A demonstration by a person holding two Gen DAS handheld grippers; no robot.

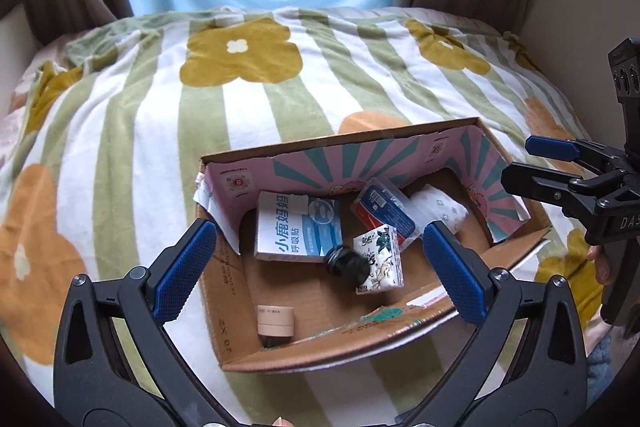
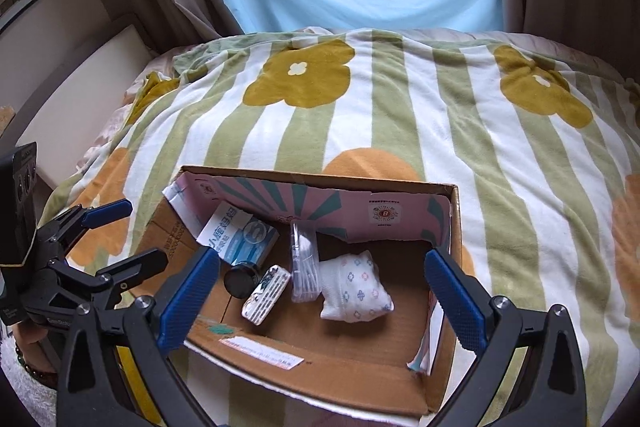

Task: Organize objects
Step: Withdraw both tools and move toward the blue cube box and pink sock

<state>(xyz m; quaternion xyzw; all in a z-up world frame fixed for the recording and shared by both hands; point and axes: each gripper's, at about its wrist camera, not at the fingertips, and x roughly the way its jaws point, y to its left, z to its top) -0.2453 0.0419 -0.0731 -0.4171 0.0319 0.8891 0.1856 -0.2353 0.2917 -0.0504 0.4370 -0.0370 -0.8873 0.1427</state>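
Gaping wide, both grippers' ribbed blue jaws flank the cardboard box [image 1: 240,311] on plush blanket [image 1: 132,131].

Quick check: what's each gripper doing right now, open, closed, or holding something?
Left gripper: open, holding nothing, above the cardboard box.
Right gripper: open, holding nothing.

Black clamp-style grippers, blue pads on every finger.

The left gripper [image 1: 320,267] shows two black plastic arms with triangular cut-outs, silver screw heads and dimpled blue pads [image 1: 454,273]. At 3 o'clock the right gripper [image 1: 532,163] carries white lettering on its body. At 8 o'clock in the right wrist view, a bare wrist wears a dark bead bracelet [image 2: 34,369].
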